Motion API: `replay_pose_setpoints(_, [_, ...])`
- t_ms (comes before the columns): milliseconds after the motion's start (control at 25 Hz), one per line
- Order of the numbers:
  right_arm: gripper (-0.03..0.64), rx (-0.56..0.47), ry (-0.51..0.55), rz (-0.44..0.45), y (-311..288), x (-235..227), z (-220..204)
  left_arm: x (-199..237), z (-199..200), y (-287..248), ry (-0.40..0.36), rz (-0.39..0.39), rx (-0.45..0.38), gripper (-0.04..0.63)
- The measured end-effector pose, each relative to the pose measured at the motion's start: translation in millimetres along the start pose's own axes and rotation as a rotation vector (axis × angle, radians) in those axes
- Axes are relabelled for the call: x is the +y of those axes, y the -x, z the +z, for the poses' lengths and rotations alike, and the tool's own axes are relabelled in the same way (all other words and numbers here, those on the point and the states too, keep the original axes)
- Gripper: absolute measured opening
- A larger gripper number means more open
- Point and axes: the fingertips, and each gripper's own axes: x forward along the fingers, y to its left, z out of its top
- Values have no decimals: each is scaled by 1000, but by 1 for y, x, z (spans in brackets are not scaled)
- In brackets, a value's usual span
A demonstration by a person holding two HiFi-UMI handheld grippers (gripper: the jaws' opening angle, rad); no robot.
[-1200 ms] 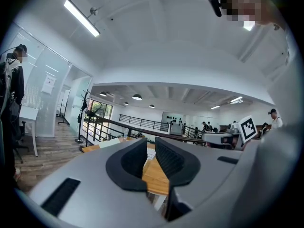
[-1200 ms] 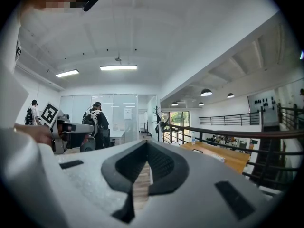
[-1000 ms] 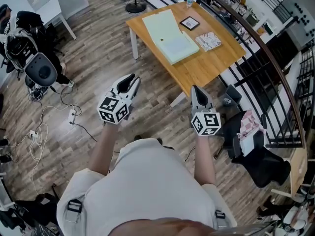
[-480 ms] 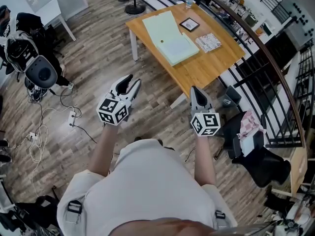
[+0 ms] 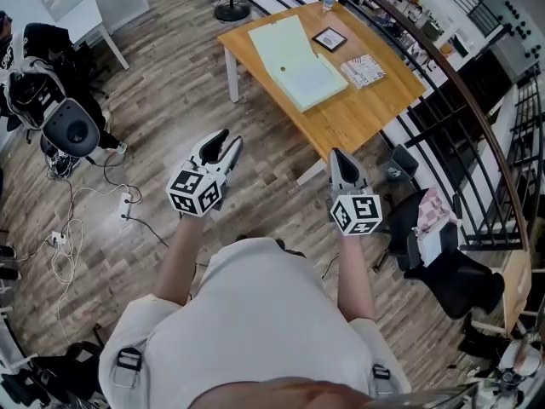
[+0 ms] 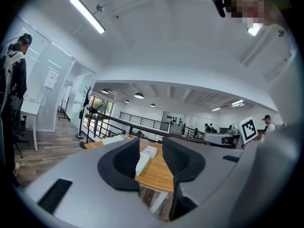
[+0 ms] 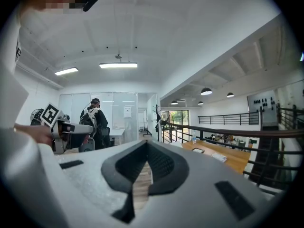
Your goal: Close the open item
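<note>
Person wears a pale off-white short-sleeved shirt (image 5: 255, 313), with black straps (image 5: 129, 358) and buckles on both shoulders. The left gripper (image 5: 224, 140) has a light grey shell, black fingers (image 6: 124, 161) and a rear cube (image 5: 197, 191) of black-and-white square markers. Its jaws just opened wide, then eased in slightly, nothing between them. The right gripper (image 5: 338, 155) has the same grey shell, black ribbed fingers (image 7: 164, 164) and a marker cube (image 5: 356, 214). Dark rectangular slots (image 7: 228, 197) sit in the shells.

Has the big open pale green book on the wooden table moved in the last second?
No. The open pale green book still lies beside the small black-framed picture near the far edge of the wooden table.
</note>
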Motion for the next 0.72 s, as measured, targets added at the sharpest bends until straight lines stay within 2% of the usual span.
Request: replay_pose_setpoints(720, [3, 28, -13, -66, -31, 38, -14, 54, -2, 13, -2, -60, 32, 144])
